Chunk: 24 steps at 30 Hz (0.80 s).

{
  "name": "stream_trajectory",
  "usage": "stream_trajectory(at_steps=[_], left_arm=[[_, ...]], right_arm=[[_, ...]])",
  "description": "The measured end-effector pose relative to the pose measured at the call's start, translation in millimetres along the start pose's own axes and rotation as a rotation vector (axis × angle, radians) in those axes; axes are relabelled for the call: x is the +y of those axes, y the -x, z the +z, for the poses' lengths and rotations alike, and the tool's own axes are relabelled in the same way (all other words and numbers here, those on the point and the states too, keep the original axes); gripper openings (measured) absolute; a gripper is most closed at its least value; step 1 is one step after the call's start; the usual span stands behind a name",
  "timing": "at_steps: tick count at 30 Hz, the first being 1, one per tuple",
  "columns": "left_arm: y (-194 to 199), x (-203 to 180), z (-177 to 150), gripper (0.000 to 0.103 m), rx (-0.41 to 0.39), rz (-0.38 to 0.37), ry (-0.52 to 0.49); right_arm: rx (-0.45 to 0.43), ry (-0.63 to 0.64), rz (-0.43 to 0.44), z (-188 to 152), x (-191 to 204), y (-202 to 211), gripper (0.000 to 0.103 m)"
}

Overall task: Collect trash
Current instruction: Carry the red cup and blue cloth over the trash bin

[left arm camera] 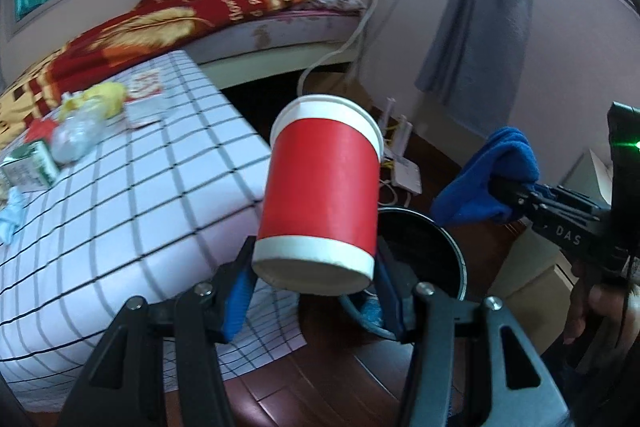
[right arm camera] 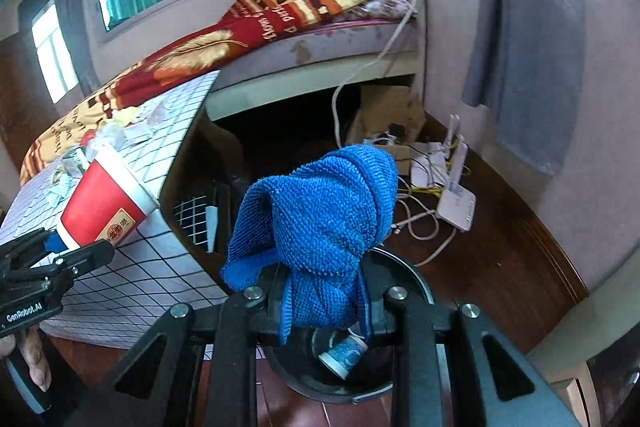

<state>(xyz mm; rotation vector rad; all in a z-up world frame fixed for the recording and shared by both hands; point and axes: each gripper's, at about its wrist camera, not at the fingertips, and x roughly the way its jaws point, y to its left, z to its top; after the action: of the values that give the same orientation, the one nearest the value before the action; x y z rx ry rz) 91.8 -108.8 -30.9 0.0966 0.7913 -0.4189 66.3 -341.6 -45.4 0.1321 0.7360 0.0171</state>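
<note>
My left gripper (left arm camera: 316, 279) is shut on a red paper cup (left arm camera: 320, 187) with white bands, held tilted in the air just left of a black round trash bin (left arm camera: 432, 247) on the floor. The cup also shows in the right wrist view (right arm camera: 104, 203). My right gripper (right arm camera: 326, 307) is shut on a blue cloth (right arm camera: 320, 215), held over the bin (right arm camera: 404, 263). A small blue patterned cup (right arm camera: 344, 351) lies inside the bin. More trash (left arm camera: 80, 127) lies on the checked tablecloth: a clear crumpled bag, a yellow wrapper, a green carton (left arm camera: 32, 167).
The table (left arm camera: 140, 207) with the white checked cloth stands at the left. A bed (left arm camera: 240, 11) with a red blanket is behind it. White routers and cables (right arm camera: 448, 187) lie on the wooden floor by the wall. A grey curtain (right arm camera: 528, 39) hangs at the right.
</note>
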Motion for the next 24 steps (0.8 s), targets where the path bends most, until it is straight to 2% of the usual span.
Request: stream_trajectory(at_steps=[10, 16, 24], left_arm=[[-31.4, -39.6, -11.6, 0.055, 0.073, -0.067, -0.053], [-64.5, -46.4, -25.5, 0.055, 0.151, -0.088, -0.055], [-107.3, -45.9, -41.6, 0.055, 0.250, -0.166, -0.024]], right_arm=[[0.053, -0.033, -0.041, -22.5, -32.7, -5.4, 0.027], [0.114, -0.038, -0.045, -41.4, -45.8, -22.8, 0.027], [0.195, -0.023, -0.052, -57.7, -51.9, -53.0, 0.028]])
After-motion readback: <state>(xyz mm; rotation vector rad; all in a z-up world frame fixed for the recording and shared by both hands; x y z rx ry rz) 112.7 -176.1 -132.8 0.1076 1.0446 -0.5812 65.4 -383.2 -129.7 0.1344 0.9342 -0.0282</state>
